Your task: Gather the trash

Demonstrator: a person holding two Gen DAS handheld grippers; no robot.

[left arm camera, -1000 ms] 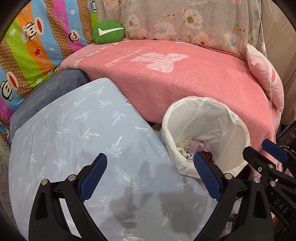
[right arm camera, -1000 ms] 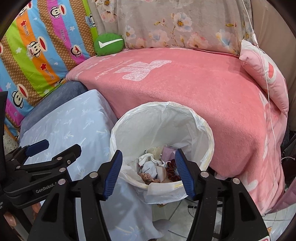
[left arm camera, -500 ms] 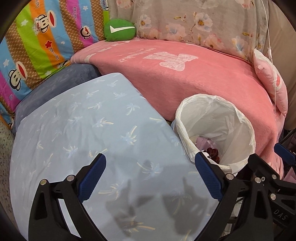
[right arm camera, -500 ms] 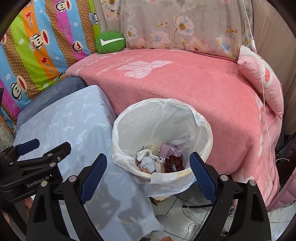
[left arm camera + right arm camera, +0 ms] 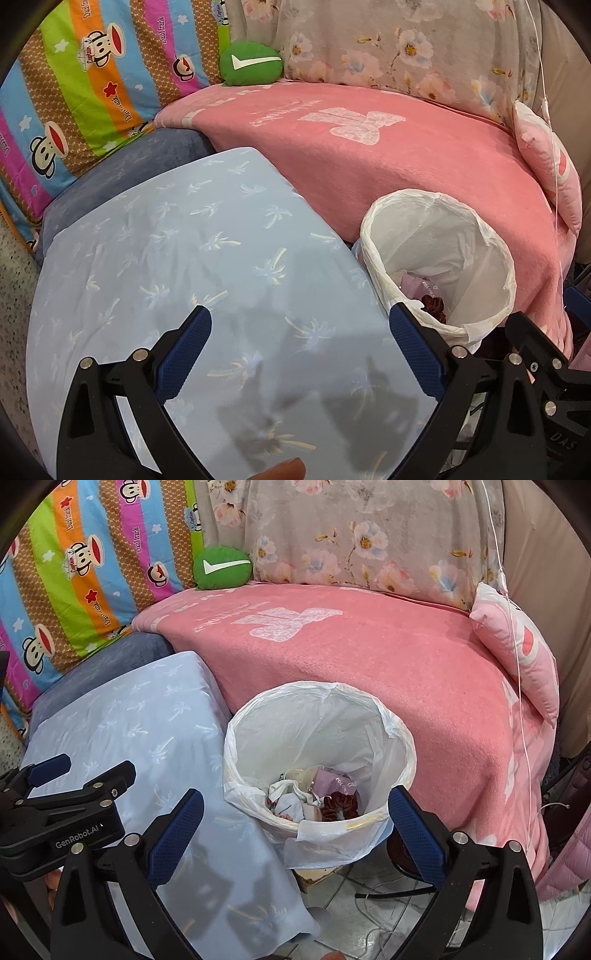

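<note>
I'm looking down at a table under a pale blue palm-print cloth (image 5: 207, 258), its top bare. Behind it a bed carries a pink blanket (image 5: 369, 657), with a green cushion (image 5: 221, 568) at the back and a pink pillow (image 5: 517, 646) at the right edge. A lined bin (image 5: 400, 738) stands on the tiled floor (image 5: 369, 915).

Bin (image 5: 400, 738) base hidden behind liner overhang; trash (image 5: 314, 801) items jumbled, mostly unidentifiable; left view's claw finger (image 5: 417, 354) blocks bin's near rim.
</note>
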